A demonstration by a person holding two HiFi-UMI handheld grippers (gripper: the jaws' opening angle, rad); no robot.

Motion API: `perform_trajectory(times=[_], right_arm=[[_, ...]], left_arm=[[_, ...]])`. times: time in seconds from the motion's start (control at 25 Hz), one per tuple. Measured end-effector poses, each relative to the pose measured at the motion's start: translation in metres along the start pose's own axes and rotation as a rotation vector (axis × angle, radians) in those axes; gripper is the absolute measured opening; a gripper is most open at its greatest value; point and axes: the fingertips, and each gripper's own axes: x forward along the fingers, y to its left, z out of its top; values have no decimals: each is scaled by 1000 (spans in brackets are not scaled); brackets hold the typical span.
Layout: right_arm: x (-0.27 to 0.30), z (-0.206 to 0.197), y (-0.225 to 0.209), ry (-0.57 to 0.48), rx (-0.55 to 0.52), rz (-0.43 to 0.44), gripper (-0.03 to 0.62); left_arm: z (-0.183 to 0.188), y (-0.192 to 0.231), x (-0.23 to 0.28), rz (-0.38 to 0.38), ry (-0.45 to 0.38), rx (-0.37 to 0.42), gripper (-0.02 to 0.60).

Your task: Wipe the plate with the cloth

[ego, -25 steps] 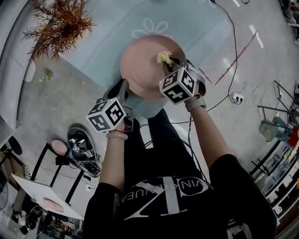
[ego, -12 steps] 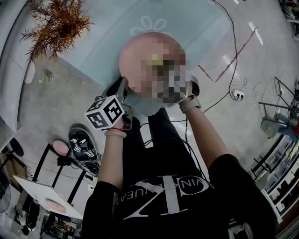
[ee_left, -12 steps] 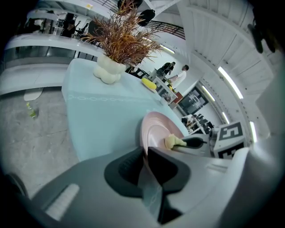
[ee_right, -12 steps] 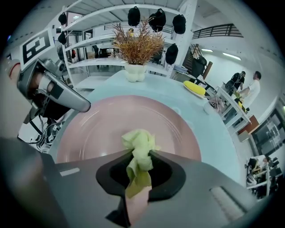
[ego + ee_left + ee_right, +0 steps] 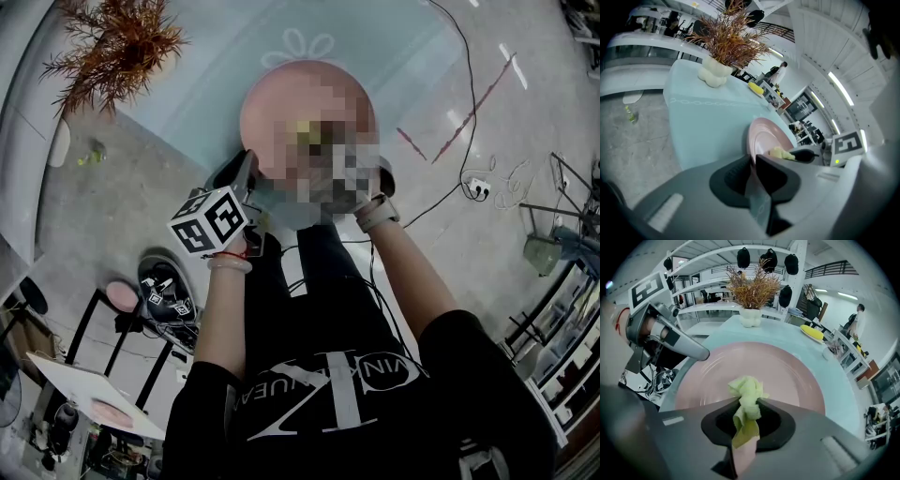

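Left fingers (image 5: 731, 177) clamped tight on near rim of pink plate (image 5: 765, 136), at table (image 5: 703, 122) edge. Right fingers (image 5: 780, 423) pinch yellow-green cloth (image 5: 747, 392), wad sits on plate face just ahead. We reckon right side does wiping, stroke heading out toward far rim.

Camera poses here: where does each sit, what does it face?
Head view: on the head, steeply down onto plate; arms, torso, left gripper show.
Left gripper view: along its jaws shut on the plate rim; right gripper beyond.
Right gripper view: along its jaws pinching the cloth over the plate.
Shared: all three show the plate.
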Motion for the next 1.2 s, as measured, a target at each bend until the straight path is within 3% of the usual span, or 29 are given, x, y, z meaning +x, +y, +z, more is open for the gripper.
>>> perform_trajectory(times=[0.32,0.64,0.92,1.04,1.2], right_arm=[[-2,2,24,9,-14,48,67],[-8,-3,45,14,-32,89,67],[-10,-4,62,8,-40,128,69],[-9,-3,67,-7,16,216,71],[-25,8,64,-112,206,318,71]], left_arm=[[1,2,-1,-24,-9,-5,0],[-3,-4,-3,-125,-54,-59,0],[1,-7,-12,-144,-102,-38,0],[8,-7,-18,-136,-126,-6,0],[19,-12,-32,-109,-168,86,0]])
